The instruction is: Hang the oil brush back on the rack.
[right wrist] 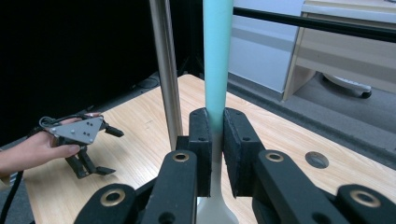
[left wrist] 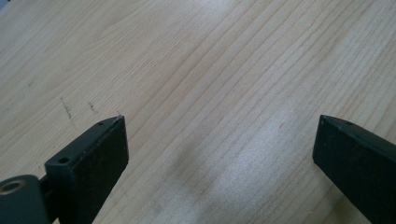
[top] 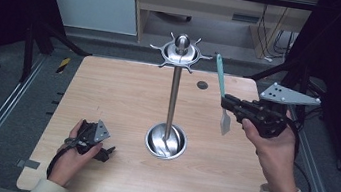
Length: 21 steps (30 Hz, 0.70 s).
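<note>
Spatula (top: 221,94) with a teal handle hangs upright, blade down, pinched by the right gripper (top: 225,103) above the counter (top: 123,94), right of the steel rack (top: 173,96) with its hooked crown and bowl base; a tilt could knock the handle against the hooks. The left gripper (top: 107,151) rests near the counter's front-left. In the left gripper view its jaws stand spread over bare wood. In the right gripper view the jaws press on the spatula's neck; the rack's pole (right wrist: 166,70) stands just beside it, crowding any swing.
</note>
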Each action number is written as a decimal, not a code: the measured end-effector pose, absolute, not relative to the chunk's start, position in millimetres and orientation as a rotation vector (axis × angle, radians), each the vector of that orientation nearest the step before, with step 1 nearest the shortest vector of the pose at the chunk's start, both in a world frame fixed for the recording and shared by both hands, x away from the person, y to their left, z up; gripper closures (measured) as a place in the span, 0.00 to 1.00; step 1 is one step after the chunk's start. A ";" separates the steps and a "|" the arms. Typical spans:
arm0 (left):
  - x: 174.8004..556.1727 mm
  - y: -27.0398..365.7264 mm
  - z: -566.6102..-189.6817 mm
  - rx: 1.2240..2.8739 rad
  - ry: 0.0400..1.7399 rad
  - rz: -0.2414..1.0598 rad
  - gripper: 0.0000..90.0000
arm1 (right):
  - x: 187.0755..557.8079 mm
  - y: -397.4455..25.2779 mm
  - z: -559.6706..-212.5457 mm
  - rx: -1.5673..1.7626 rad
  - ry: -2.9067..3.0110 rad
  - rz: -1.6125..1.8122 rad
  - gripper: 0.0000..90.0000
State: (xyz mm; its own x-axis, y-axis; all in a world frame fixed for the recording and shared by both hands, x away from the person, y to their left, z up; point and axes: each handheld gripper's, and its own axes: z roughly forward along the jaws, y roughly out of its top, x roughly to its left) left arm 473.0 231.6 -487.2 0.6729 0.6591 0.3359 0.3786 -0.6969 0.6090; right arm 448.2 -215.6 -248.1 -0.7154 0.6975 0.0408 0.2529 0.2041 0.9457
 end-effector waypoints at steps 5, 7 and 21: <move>472.9 231.0 -487.3 2.393 0.799 0.749 0.03 | 452.2 -216.9 -249.0 0.879 2.112 1.543 0.91; 472.9 230.9 -487.4 2.394 0.797 0.749 0.03 | 452.6 -216.5 -248.7 0.877 2.122 1.546 0.91; 473.1 230.7 -487.4 2.399 0.792 0.752 0.03 | 458.3 -215.6 -245.3 0.868 2.161 1.563 0.91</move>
State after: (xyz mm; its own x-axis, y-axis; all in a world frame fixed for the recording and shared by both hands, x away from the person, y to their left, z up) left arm 473.1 230.7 -487.4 0.6781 0.6509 0.3414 0.3744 -0.7057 0.6015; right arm 458.3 -215.6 -245.3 -0.7577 0.6476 0.0809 0.2794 0.2099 0.9370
